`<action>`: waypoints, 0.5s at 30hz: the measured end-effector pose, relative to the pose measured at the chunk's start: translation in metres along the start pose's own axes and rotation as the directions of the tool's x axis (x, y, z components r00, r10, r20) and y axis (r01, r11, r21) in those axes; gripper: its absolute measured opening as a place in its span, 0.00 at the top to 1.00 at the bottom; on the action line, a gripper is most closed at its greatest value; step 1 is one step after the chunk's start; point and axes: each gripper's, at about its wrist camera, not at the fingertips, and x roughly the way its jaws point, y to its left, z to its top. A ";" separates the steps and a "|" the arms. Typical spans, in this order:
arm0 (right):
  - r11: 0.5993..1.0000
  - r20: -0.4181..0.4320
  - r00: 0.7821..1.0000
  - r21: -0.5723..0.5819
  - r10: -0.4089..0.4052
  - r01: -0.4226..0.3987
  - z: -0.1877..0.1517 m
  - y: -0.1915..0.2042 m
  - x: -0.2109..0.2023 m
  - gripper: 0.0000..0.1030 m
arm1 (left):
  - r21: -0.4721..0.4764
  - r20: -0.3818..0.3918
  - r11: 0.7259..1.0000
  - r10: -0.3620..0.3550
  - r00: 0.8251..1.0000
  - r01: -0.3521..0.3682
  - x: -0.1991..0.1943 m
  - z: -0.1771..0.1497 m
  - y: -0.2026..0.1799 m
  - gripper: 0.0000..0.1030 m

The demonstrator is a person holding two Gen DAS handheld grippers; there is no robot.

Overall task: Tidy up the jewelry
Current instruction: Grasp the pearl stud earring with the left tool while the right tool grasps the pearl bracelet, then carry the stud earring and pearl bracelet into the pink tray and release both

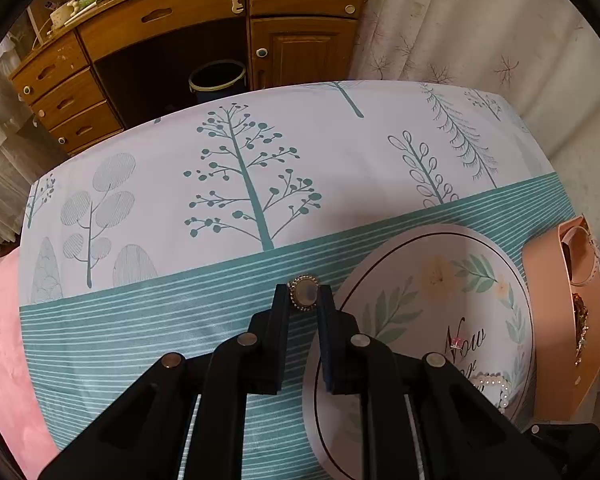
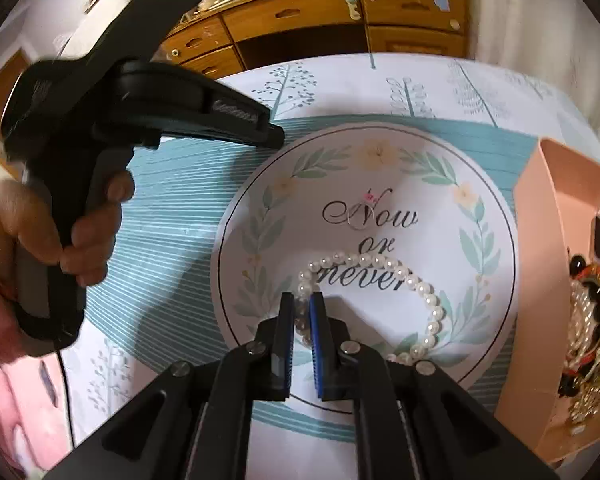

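Left wrist view alone shows left gripper point(image 1: 304, 292) pinching oval gemstone ring point(image 1: 303, 293) at fingertips, above teal-striped tablecloth point(image 1: 140, 320), just left of round floral plate point(image 1: 440, 248); stone faces camera, long axis upright.

Right wrist view alone shows right gripper point(image 2: 302, 300) fingers nearly together, clamping left end of pearl bracelet point(image 2: 420, 284) lying on plate, loop stretching rightward. Small ring point(image 2: 358, 222) at plate centre. Peach jewelry box point(image 2: 548, 280) at right.

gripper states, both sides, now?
Left gripper: shut on the oval gem ring.
Right gripper: shut on the pearl bracelet.
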 end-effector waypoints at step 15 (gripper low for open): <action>0.993 0.106 0.988 0.033 0.110 -0.114 0.006 0.011 -0.068 0.93 | -0.064 0.024 0.997 -0.030 0.999 0.032 -0.035 -0.007 0.005 0.96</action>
